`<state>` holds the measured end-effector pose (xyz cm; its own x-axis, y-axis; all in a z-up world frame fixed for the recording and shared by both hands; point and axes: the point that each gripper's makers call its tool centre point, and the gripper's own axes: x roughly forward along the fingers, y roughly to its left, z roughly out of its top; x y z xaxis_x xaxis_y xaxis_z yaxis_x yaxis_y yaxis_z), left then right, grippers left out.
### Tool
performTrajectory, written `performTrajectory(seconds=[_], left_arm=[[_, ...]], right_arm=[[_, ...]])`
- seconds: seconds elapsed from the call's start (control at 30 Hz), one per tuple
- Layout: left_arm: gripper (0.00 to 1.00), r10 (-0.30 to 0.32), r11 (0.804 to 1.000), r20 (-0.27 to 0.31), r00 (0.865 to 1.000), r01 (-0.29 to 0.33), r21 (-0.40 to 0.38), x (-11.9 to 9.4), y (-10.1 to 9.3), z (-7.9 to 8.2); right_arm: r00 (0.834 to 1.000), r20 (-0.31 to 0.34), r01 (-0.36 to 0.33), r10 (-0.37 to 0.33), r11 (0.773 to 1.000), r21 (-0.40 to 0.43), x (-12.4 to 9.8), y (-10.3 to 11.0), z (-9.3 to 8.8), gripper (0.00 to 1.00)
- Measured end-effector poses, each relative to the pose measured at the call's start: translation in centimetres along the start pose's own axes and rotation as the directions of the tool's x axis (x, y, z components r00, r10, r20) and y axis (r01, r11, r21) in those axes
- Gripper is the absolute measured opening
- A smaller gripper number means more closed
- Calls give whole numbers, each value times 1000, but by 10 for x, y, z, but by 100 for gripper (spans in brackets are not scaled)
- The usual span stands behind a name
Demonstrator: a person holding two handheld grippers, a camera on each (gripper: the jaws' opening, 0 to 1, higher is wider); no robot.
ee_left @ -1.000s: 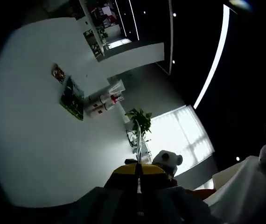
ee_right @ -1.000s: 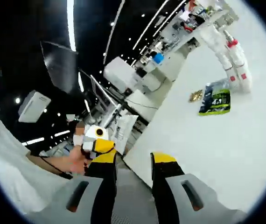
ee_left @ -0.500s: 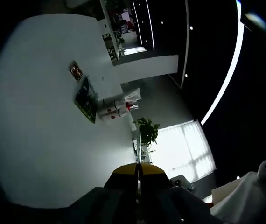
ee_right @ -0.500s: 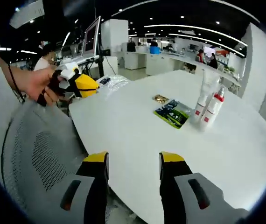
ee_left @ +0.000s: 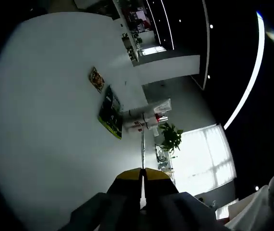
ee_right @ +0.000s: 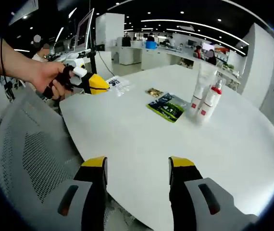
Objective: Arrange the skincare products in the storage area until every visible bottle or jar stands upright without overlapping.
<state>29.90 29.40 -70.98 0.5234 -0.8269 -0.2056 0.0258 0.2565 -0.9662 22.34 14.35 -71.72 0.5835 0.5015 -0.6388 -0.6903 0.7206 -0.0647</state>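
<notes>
Upright skincare containers stand grouped far across the white table: a tall white tube, a red-capped bottle and a shorter white bottle. The left gripper view shows the same group of bottles lying sideways because that view is rolled. My right gripper is open and empty at the table's near edge, well short of them. A hand holds my left gripper at the table's far left edge; its jaws are shut with nothing between them, as seen at my left gripper.
A flat green packet lies just left of the bottles, with a small gold sachet and a clear wrapper beyond it. A grey mesh chair stands at the near left. Green packet and sachet lie on the table.
Both cameras have swung and rolled. The left gripper has come in over the table's left edge. The bottles and packets have not moved; the right jaws stay open.
</notes>
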Motion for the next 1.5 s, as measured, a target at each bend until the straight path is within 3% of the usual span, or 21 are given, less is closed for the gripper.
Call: performTrajectory(seconds=[0.2,0.3,0.37,0.7,0.93,1.17,1.27,1.3,1.4,1.5], left_arm=[[2,55,998,5,998,-55,3,8,20,17],[2,59,998,7,998,-59,-11,14,23,25],[2,60,998,8,998,-59,-15,18,24,31],[2,114,993,-26,993,-113,14,38,38,60],[2,204,977,-112,973,-195,83,54,55,72],[2,258,965,-77,963,-255,56,61,71,95],[2,287,957,-98,953,-282,64,59,79,93],[2,317,948,-118,941,-308,83,57,85,91],[4,357,933,-137,924,-348,90,54,95,90],[4,347,938,-137,928,-342,55,55,93,91]], right_arm=[[1000,-9,-20,20,999,-27,2,5,-3,51],[999,20,-34,32,997,73,2,4,0,54],[999,26,-34,32,996,88,2,2,0,56],[999,2,-34,34,998,60,3,4,-4,57],[1000,-7,-12,13,998,54,2,1,-6,57],[1000,-15,-21,21,999,36,2,4,-6,57],[1000,0,0,0,1000,30,0,0,-3,54],[1000,-3,1,-1,999,32,0,0,-4,54],[1000,-7,-2,2,1000,23,1,0,-4,54],[1000,-7,-3,3,1000,20,1,1,-4,55]])
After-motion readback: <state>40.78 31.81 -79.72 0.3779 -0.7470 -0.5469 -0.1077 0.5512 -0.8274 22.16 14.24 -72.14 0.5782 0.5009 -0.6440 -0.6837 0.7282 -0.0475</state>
